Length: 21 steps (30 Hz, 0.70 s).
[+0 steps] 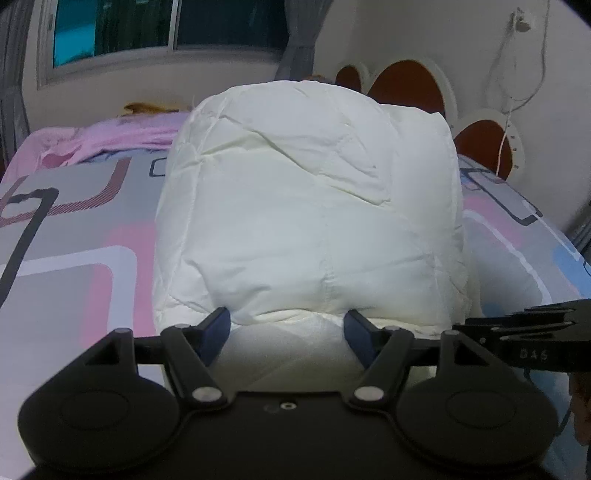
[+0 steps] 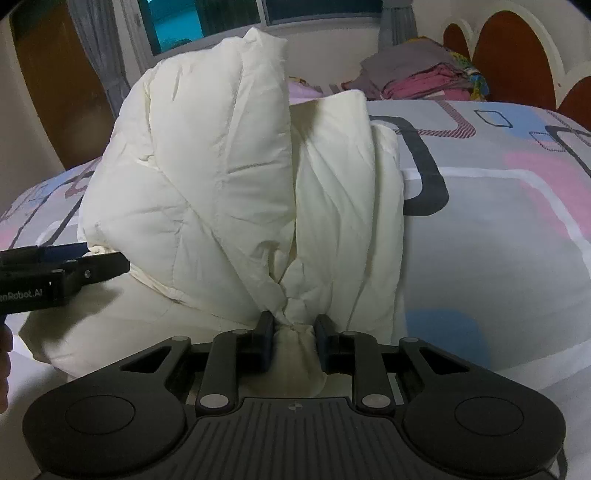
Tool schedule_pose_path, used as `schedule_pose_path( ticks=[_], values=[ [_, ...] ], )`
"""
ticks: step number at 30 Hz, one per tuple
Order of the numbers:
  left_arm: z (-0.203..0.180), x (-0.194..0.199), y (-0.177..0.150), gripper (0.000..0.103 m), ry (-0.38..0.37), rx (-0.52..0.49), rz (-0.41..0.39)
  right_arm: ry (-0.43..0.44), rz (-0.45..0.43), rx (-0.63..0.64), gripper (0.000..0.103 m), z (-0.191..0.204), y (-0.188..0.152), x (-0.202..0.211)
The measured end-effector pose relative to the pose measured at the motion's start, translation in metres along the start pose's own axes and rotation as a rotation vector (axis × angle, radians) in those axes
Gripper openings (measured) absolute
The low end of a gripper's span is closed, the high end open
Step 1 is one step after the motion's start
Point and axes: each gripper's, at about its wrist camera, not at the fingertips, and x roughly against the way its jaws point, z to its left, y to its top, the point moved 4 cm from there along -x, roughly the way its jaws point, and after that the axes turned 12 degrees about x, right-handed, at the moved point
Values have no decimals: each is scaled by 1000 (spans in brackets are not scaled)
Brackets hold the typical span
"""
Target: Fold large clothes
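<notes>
- Fabric bunched into a tight knot sits between the pads of the right gripper (image 2: pixel 293 334), whose jaws are clenched on a gathered corner of the white quilted duvet (image 2: pixel 229 192); the cloth twists and fans out just past the pads.
- Left gripper (image 1: pixel 286 328) has its jaws spread wide, its blue fingertips (image 1: pixel 218 325) dug into the near edge of the same bulky roll of duvet (image 1: pixel 306 206); whether they squeeze it or merely straddle it I cannot tell. In the right wrist view this gripper comes in from the left edge, its tip at the bundle's lower left.
- Duvet lies heaped on the bed (image 2: pixel 498 221), partly folded into thick, puffy layers that stand up rather than lie flat.
- Handling, as I judge it: light for its bulk, soft and springy, so folds will want to puff open again. The shell looks smooth and faintly slick, so a pinch on one layer could slip; best hold is a gathered corner or stitched edge.
- Surface shows stitched quilting lines, shallow creases and rounded pillowy panels.
- Bedsheet beneath is flat printed cotton with grey, pink and blue rounded rectangles.
- Farther off, a pile of folded clothes (image 2: pixel 424 74) rests near the headboard (image 2: pixel 517 55), which has round rust-brown panels in white frames.
- Window (image 1: pixel 166 29) and grey curtains close the back wall.
</notes>
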Motion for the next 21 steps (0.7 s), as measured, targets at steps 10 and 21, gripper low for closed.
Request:
schedule_pose_path(
  ticks=[10, 21],
  values=[
    [-13, 28, 19, 71, 32, -37, -41, -23, -145, 11, 54, 3, 46, 54],
    [-11, 28, 62, 72, 80, -31, -116, -73, -299, 51, 53, 18, 122, 39]
  ],
)
